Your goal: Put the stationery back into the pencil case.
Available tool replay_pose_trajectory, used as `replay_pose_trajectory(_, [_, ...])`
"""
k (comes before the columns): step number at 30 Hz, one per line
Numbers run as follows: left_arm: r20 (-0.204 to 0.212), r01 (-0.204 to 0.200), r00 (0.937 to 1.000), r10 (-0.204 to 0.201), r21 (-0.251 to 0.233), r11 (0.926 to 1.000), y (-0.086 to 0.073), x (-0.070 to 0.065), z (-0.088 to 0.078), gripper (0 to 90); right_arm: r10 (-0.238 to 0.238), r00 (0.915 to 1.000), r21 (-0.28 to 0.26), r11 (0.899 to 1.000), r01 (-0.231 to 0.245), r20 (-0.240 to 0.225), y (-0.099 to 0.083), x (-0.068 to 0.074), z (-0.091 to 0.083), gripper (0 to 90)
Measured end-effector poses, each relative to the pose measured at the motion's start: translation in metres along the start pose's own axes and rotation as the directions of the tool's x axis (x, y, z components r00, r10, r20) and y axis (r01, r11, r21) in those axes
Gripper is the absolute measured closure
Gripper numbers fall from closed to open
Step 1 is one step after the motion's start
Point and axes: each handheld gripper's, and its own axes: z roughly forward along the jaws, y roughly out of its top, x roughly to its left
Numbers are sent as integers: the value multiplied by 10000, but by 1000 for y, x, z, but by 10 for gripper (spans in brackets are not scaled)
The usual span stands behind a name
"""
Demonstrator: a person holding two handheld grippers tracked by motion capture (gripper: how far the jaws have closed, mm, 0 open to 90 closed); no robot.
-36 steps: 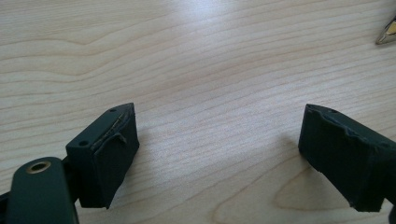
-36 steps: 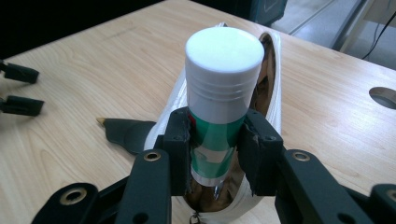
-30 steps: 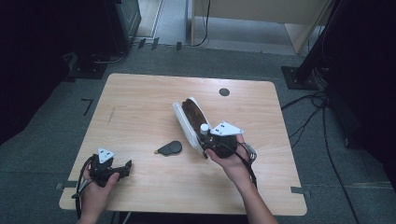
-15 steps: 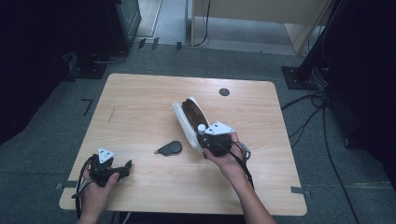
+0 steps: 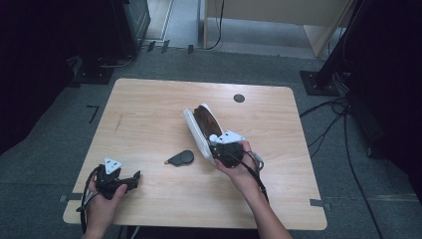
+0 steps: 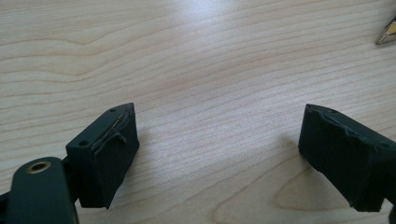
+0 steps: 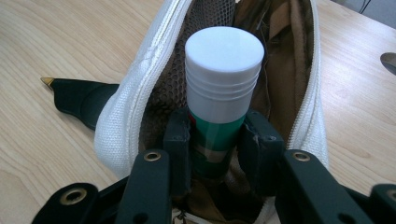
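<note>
1. High view: a wooden table (image 5: pixel 149 109) stands on a grey floor, and the person's forearms come in from the bottom edge.
2. High view: the left gripper (image 5: pixel 133 178) rests low on the table near its front left corner, held in the left hand (image 5: pixel 102 199). Its jaws point to the right across the bare wood.
3. High view: the right gripper (image 5: pixel 213 142) sits right of the table's middle, held in the right hand (image 5: pixel 239 167). Its front end is at the near opening of a white pouch (image 5: pixel 195 130) with a brown lining, which lies open on the table and stretches away from the person.
4. High view: a small dark flat tool (image 5: pixel 180 158) lies on the wood between the two grippers, just left of the pouch. A dark round disc (image 5: pixel 239 98) sits near the far edge of the table.
5. Left gripper view: the two black jaws stand wide apart with nothing but wood grain between them, so this gripper is released. A pale pointed tip (image 6: pixel 386 32) shows at the upper right edge.
6. Right gripper view: the jaws are clamped on a green tube (image 7: pixel 215 140) with a white ribbed cap (image 7: pixel 224 70). The tube stands up between the pads, and its cap points into the mouth of the pouch (image 7: pixel 126 121), between the zipper edges and in front of the mesh pocket.
7. Right gripper view: the dark tool (image 7: pixel 79 98) lies on the table just left of the pouch, partly hidden behind its white edge.
</note>
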Motion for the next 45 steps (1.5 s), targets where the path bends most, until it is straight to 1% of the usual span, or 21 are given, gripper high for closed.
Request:
replay_pose_trajectory(3, [-2,-2,10000,2,0,10000,0,0,0,121,18,10000,35,10000,-18,20,0,0,2,663])
replay_pose_trajectory(10, [-1,-1,10000,1,-2,10000,0,0,0,121,15,10000,369,9993,-17,43,1,2,5,663])
replay_pose_trajectory(13, [-1,-1,10000,1,0,10000,0,0,0,121,32,9999,521,9986,-39,129,1,2,7,662])
replay_pose_trajectory(15, [-1,-2,10000,2,0,10000,0,0,0,121,42,9998,543,9985,-52,185,0,2,8,660])
replay_pose_trajectory(21, [-2,-2,10000,2,1,10000,0,0,0,121,70,9999,542,9985,-78,144,1,1,8,642])
replay_pose_trajectory(26, [-1,-3,10000,3,1,10000,0,0,0,121,100,9999,510,9986,-106,131,1,1,7,645])
replay_pose_trajectory(28, [0,-2,10000,2,1,10000,0,0,0,121,146,9998,489,9987,-151,94,1,1,7,624])
replay_pose_trajectory(32, [1,-1,10000,1,0,10000,0,0,0,121,212,9998,235,9995,-213,34,3,2,1,577])
replay_pose_trajectory(36, [0,1,10000,-1,-3,10000,0,0,0,121,151,9999,-72,9999,-151,44,5,3,-10,602])
replay_pose_trajectory(38, [0,2,10000,-2,-4,10000,0,0,0,121,151,9999,-189,9997,-150,40,5,2,-16,598])
replay_pose_trajectory(39, [-1,4,10000,-4,-5,10000,0,0,0,121,223,9997,-235,9995,-224,-9,6,2,-19,587])
replay_pose_trajectory(42, [1,5,10000,-5,-1,10000,0,0,0,121,246,9995,-651,9975,-257,-175,7,0,-29,569])
replay_pose_trajectory(44, [1,1,10000,-1,-2,10000,0,0,0,121,289,9990,-877,9956,-318,-349,8,0,-37,572])
replay_pose_trajectory(45, [-1,1,10000,-1,-2,10000,0,0,0,121,246,9992,-937,9952,-275,-313,8,0,-41,585])
